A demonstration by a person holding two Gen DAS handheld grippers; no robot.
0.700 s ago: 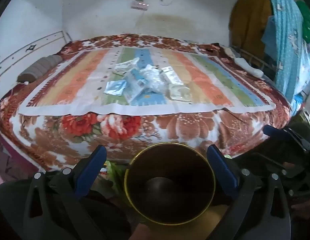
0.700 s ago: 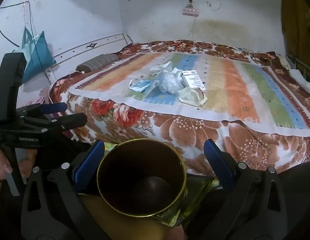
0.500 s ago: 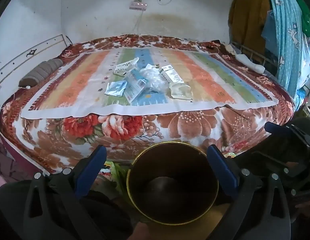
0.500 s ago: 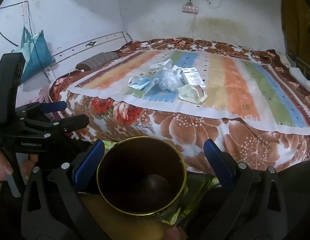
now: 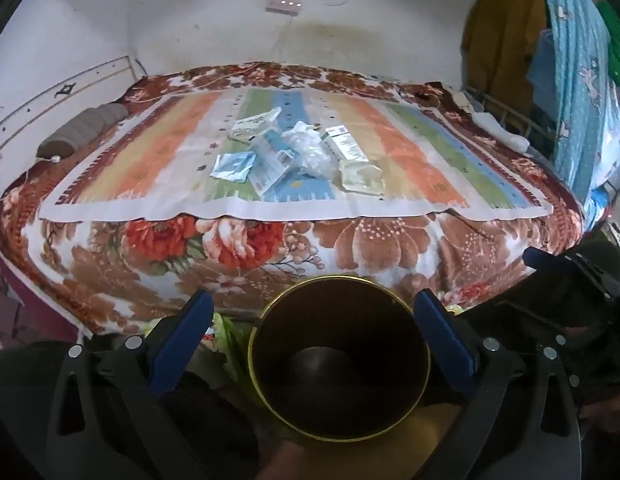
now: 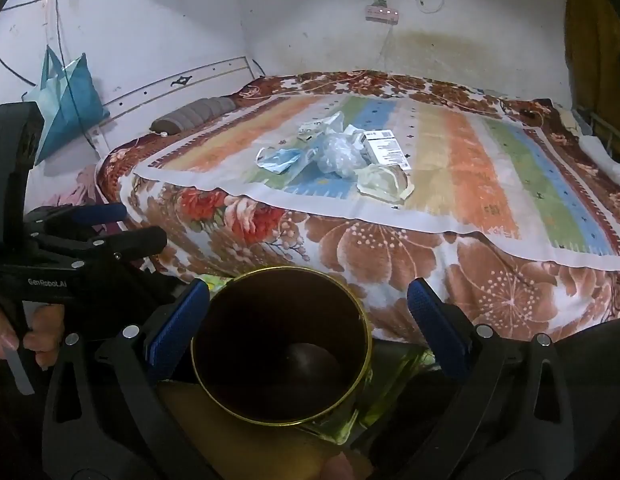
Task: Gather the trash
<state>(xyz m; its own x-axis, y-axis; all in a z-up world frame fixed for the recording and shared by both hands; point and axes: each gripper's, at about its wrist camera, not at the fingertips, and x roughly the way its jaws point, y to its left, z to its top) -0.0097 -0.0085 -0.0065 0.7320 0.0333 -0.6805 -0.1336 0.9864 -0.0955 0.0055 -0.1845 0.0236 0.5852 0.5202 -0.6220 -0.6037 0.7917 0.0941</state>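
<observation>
A pile of trash [image 5: 294,152] lies on the striped cloth in the middle of the bed: blue wrappers, a crumpled clear plastic bag [image 6: 340,154], a white labelled box [image 6: 386,148] and a clear packet [image 5: 362,176]. A dark bin with a gold rim [image 5: 338,368] stands on the floor at the bed's foot, also in the right wrist view [image 6: 280,344]. My left gripper [image 5: 312,320] is open above the bin, empty. My right gripper [image 6: 308,312] is open above the bin, empty. Both are well short of the trash.
The bed [image 5: 270,248] has a floral blanket and a striped cloth [image 5: 410,152]. A grey bolster [image 6: 194,114] lies at the left edge. A teal bag [image 6: 68,100] hangs on the left wall. Clothes [image 5: 570,80] hang at the right.
Both grippers have risen slightly and tilted toward the bed, so the trash pile sits a little lower and nearer in view. Both stay open and empty.
</observation>
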